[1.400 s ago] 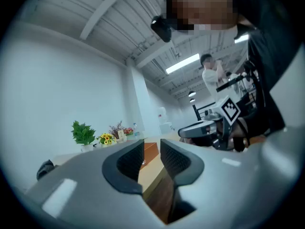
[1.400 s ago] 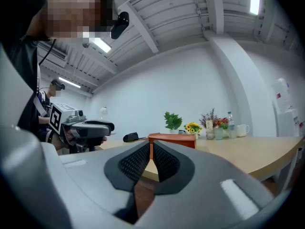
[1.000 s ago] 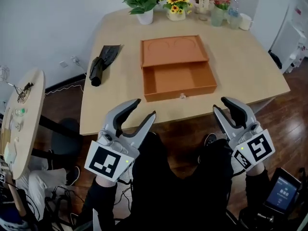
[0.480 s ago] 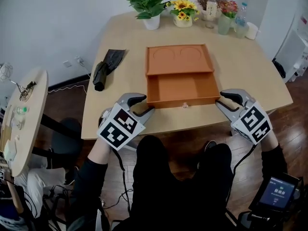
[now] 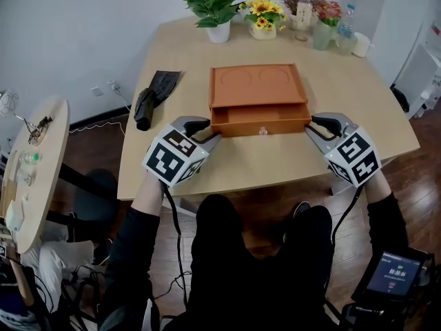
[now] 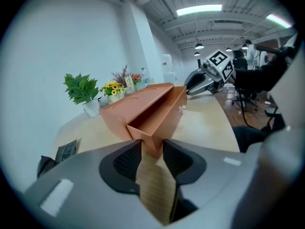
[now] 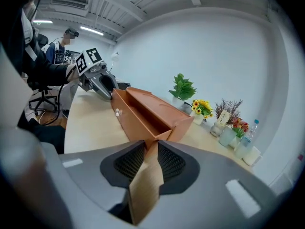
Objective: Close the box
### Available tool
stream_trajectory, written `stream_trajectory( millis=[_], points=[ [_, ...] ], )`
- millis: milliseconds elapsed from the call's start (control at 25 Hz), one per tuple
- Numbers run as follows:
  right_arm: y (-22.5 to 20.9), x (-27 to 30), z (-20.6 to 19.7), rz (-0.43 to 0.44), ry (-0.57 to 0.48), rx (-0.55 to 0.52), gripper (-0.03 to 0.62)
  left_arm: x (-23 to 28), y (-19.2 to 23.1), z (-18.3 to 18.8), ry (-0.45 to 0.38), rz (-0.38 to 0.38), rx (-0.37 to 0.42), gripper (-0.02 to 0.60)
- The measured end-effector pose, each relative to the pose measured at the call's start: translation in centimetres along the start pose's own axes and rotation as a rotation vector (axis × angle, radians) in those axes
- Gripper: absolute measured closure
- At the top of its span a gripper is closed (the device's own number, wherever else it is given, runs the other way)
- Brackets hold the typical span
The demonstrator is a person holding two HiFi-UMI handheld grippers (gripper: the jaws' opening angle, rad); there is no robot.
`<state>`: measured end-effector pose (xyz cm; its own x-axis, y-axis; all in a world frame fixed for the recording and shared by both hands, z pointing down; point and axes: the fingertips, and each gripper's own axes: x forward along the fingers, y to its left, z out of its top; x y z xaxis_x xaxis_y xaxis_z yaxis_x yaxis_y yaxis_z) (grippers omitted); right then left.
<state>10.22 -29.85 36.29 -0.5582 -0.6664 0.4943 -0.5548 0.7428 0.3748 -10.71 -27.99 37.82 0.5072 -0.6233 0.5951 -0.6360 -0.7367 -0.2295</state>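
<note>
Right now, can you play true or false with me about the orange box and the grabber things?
1. The drawer of the orange box is shut all the way. False: it sticks out a little.
2. A potted green plant stands at the far edge of the table. True.
3. The left gripper holds a flower pot. False: its closing jaws pinch the drawer's front corner.
4. The right gripper is at the drawer's other front corner. True: its jaws are closing on that corner too.
</note>
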Motion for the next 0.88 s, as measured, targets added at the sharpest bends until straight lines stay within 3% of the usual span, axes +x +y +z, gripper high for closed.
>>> stream_trajectory(
  millis=[160, 280, 360, 400, 520, 680, 880],
  points=[
    [-0.8, 1.0, 0.0, -0.009, 0.007, 0.0, 0.503, 0.7, 0.9, 0.2, -0.002, 0.028, 0.008, 0.457],
    [-0.7, 0.9, 0.1, 0.012, -0.009, 0.002, 0.491, 0.2, 1.2, 0.6, -0.061, 0.043, -0.017, 0.454],
    [-0.5, 0.7, 0.2, 0.05, -0.027, 0.006, 0.381, -0.4, 1.7, 0.9, -0.126, 0.059, -0.055, 0.411],
    [-0.6, 0.7, 0.3, 0.07, -0.031, 0.01, 0.33, -0.6, 2.1, 1.0, -0.148, 0.067, -0.068, 0.342],
    [-1.4, 1.6, 0.3, 0.125, -0.018, 0.05, 0.242, 0.3, 2.7, 0.9, -0.122, 0.032, -0.069, 0.245],
    [-1.7, 3.0, 1.4, 0.194, -0.014, 0.108, 0.218, 2.1, 2.1, 0.9, -0.049, -0.105, -0.081, 0.23],
    [-2.0, 3.6, 1.7, 0.161, 0.006, 0.039, 0.253, 2.5, 2.4, 1.8, -0.067, -0.106, -0.093, 0.271]
  ],
)
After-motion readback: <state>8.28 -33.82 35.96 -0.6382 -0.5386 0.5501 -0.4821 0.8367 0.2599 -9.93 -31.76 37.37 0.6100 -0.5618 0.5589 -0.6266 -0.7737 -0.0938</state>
